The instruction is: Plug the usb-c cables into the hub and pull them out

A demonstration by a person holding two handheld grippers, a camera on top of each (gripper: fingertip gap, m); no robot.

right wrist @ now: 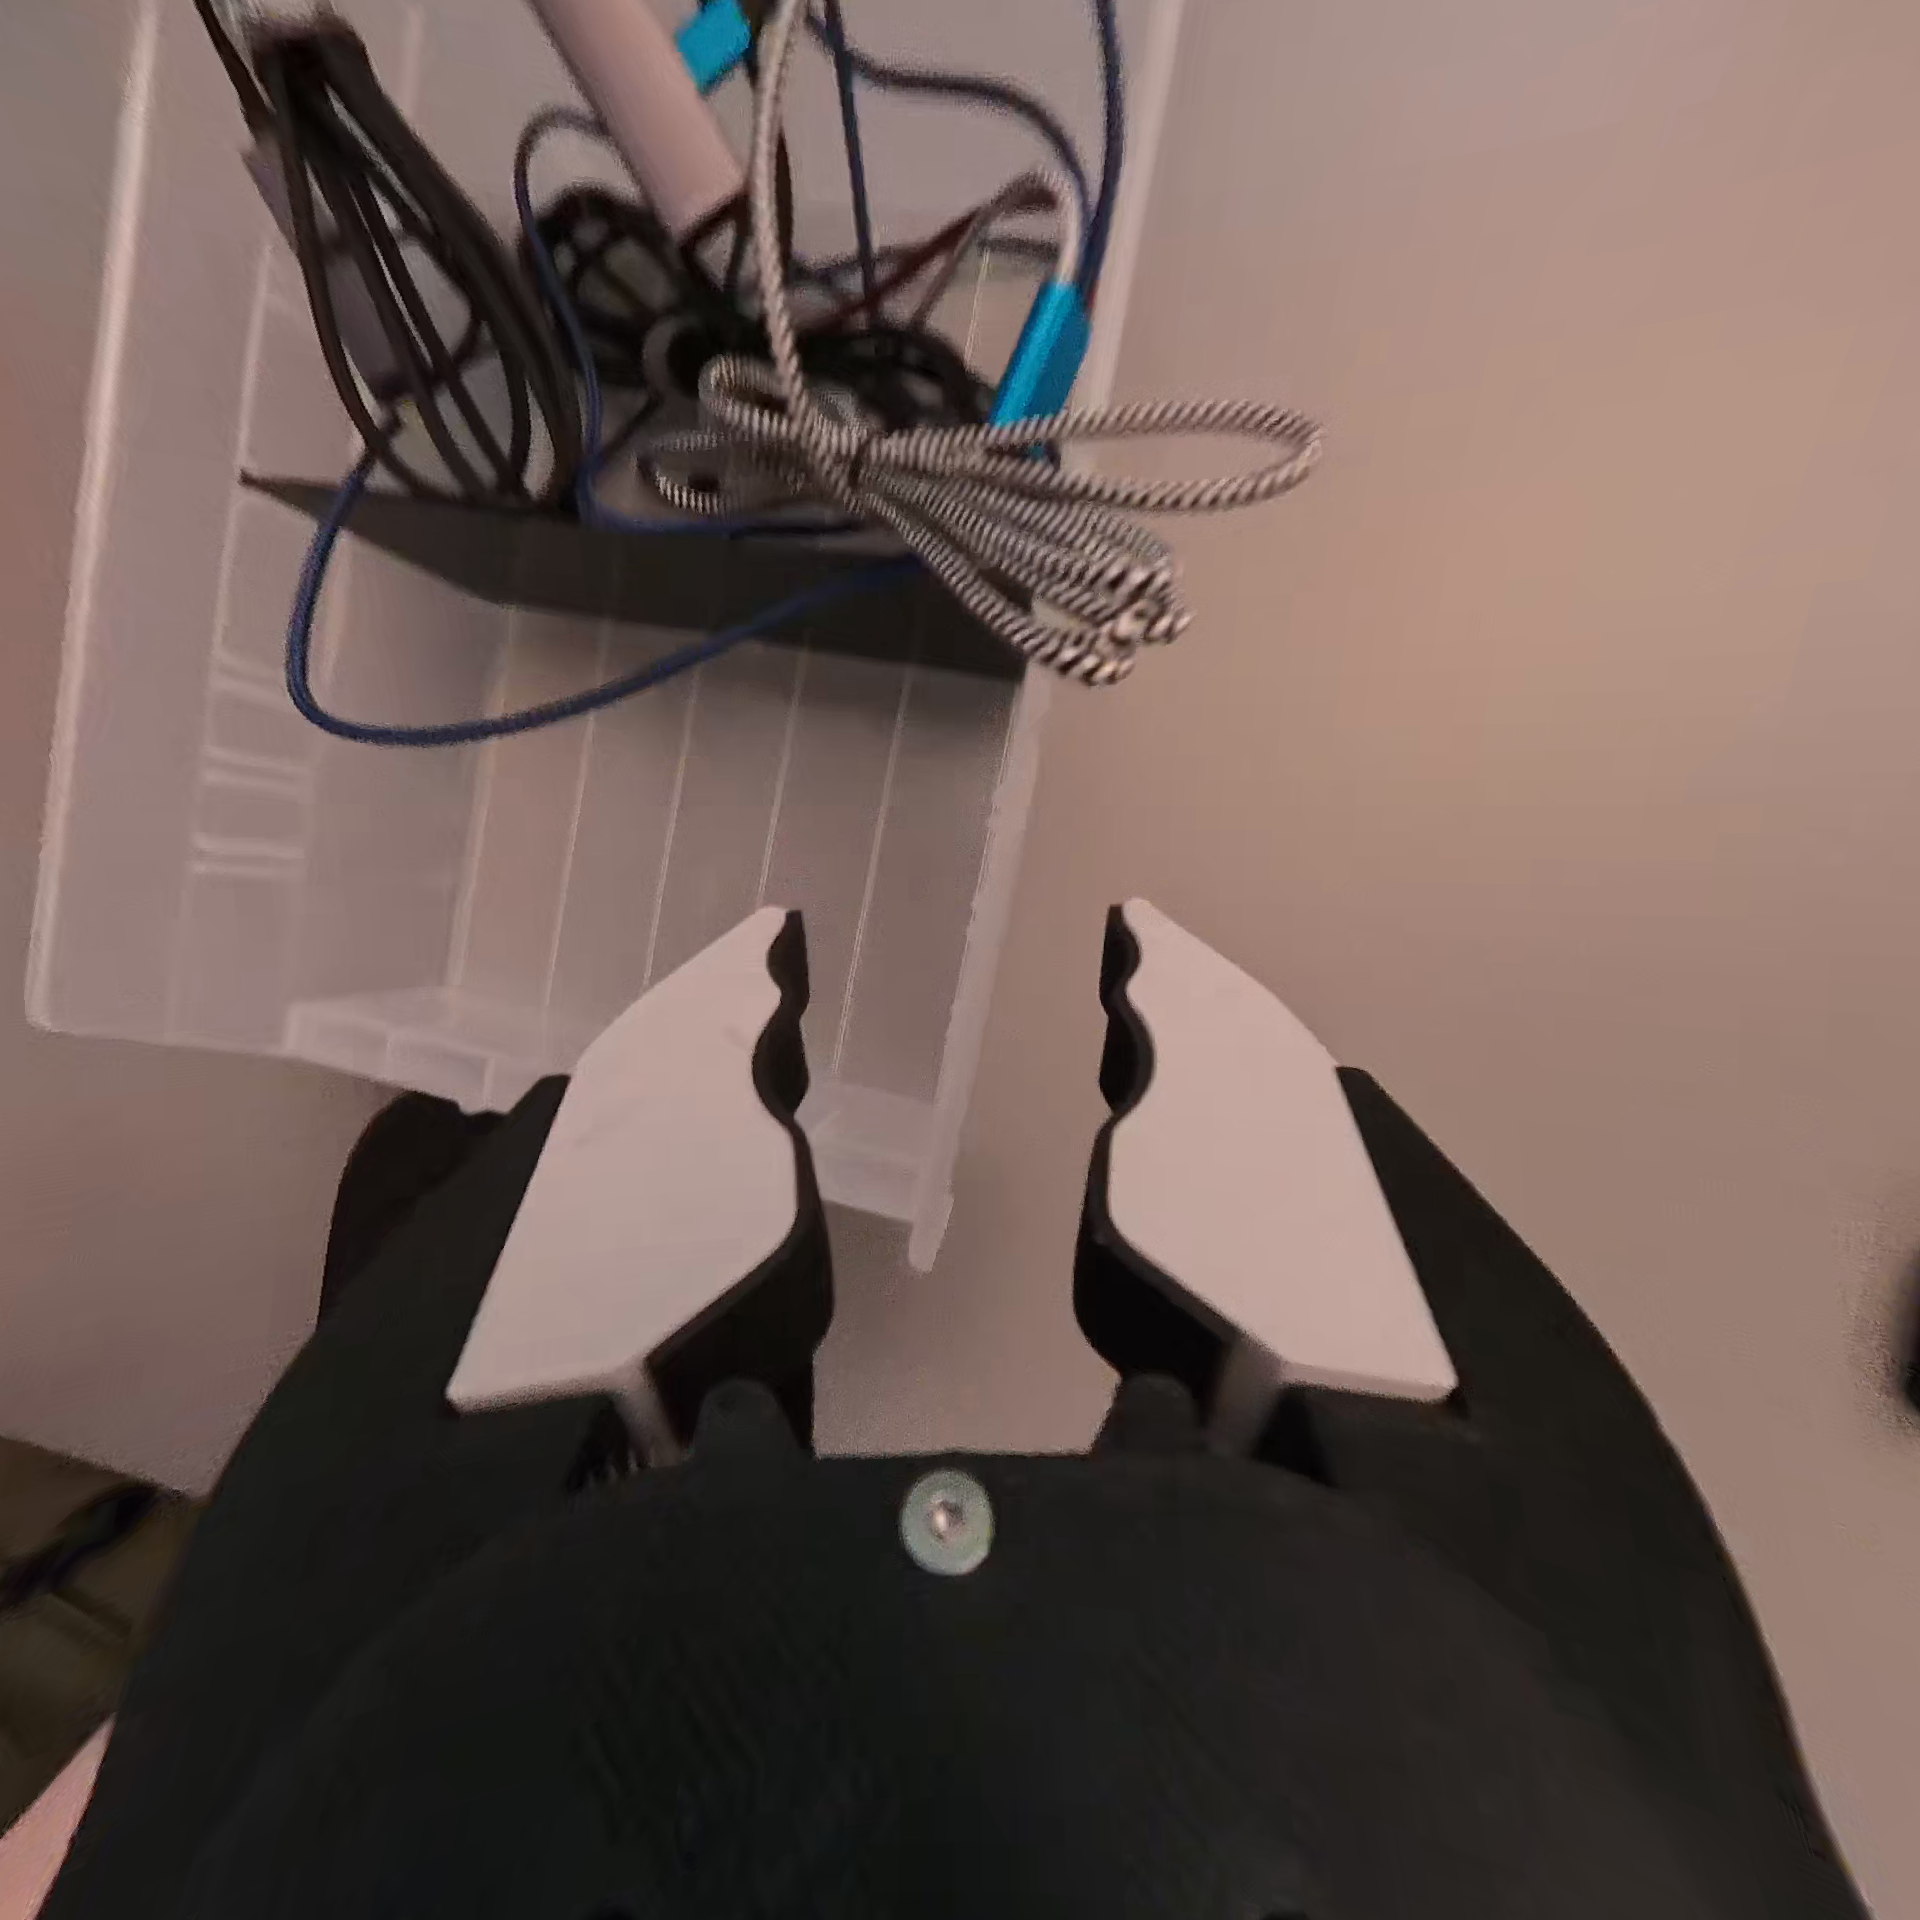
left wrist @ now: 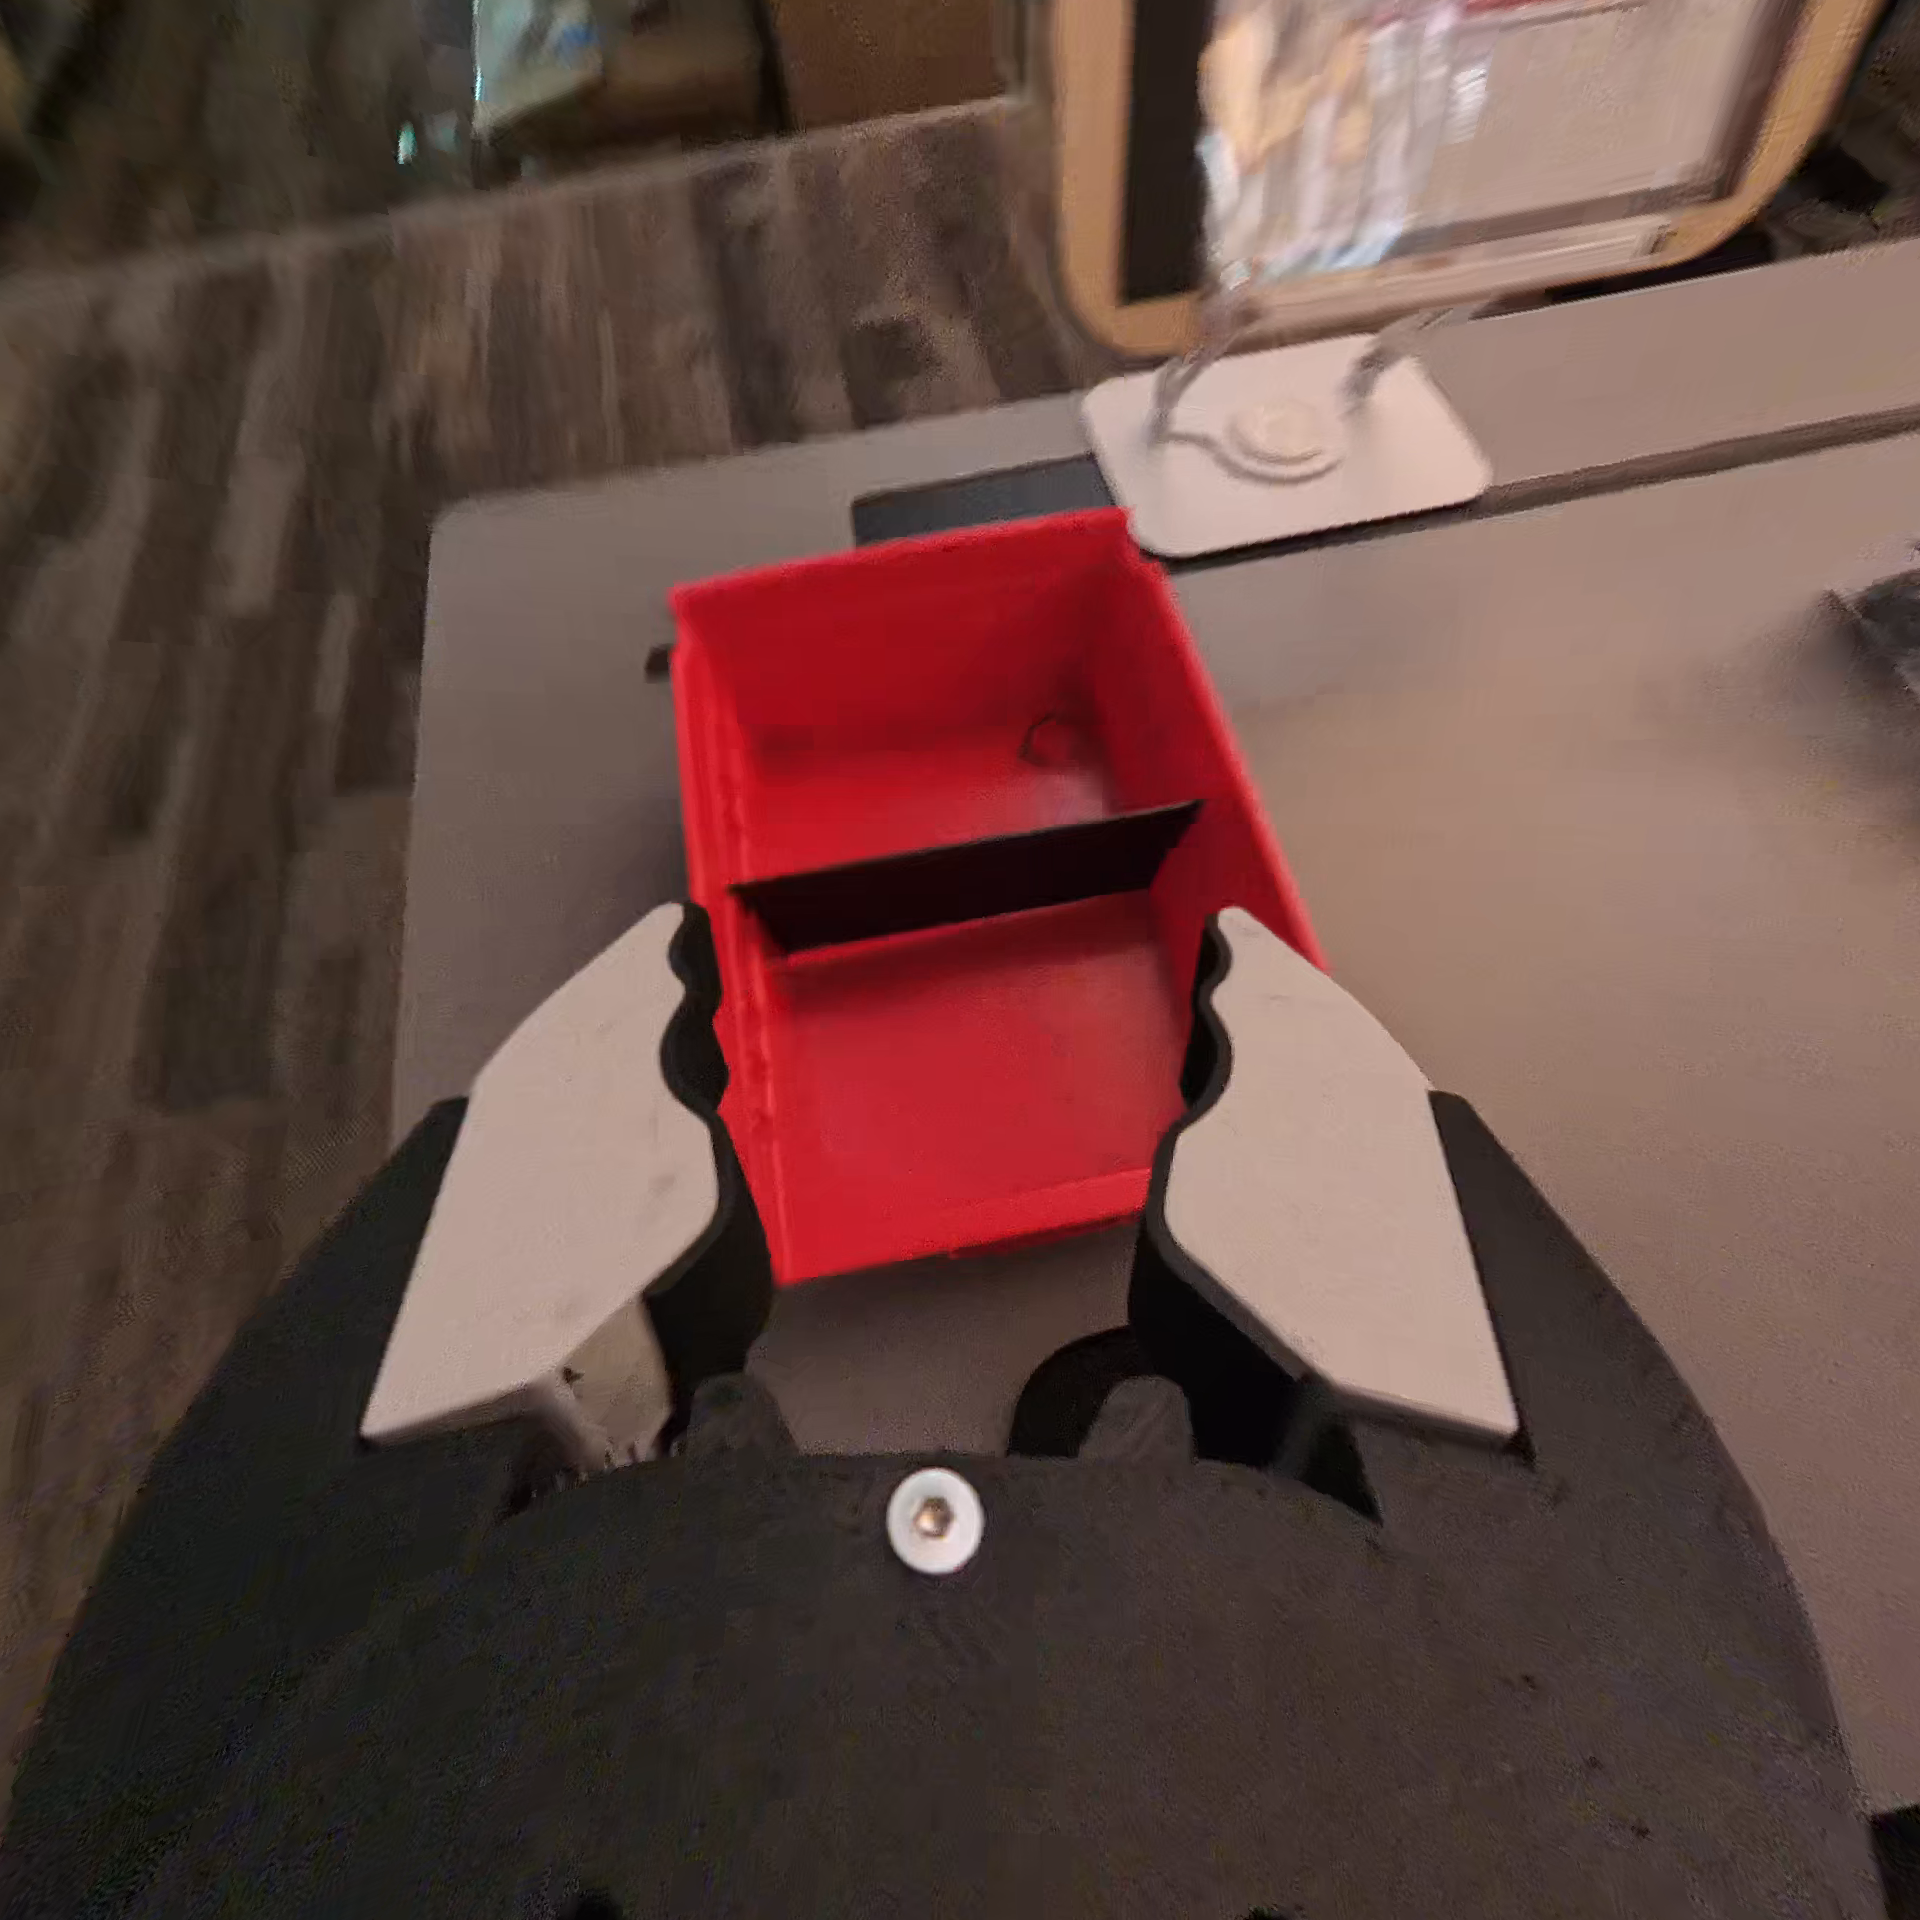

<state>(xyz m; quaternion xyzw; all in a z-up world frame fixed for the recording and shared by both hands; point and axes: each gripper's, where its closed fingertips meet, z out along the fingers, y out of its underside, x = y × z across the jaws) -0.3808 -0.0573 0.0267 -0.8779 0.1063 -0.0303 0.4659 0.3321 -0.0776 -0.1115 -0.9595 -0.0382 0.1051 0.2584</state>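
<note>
In the right wrist view a clear plastic bin (right wrist: pixel 135 644) with a black divider (right wrist: pixel 665 582) holds a tangle of cables in its far half. A black-and-white braided cable (right wrist: pixel 1039 488) hangs over the bin's right rim, with blue plugs (right wrist: pixel 1044 348) beside it. Thin dark blue and black cables (right wrist: pixel 416 312) lie behind. My right gripper (right wrist: pixel 951 935) is open and empty above the bin's near end. In the left wrist view my left gripper (left wrist: pixel 951 935) is open and empty above a red bin (left wrist: pixel 935 665) with a black divider (left wrist: pixel 966 873). No hub is in view.
The bins stand on a grey table (left wrist: pixel 1558 831). A monitor (left wrist: pixel 1455 156) on a flat silver stand (left wrist: pixel 1288 447) is at the table's back. A dark flat pad (left wrist: pixel 977 499) lies behind the red bin. Wood-look floor (left wrist: pixel 208 623) lies left of the table edge. The gap from one gripper's tips to the other's is roughly 70 centimeters.
</note>
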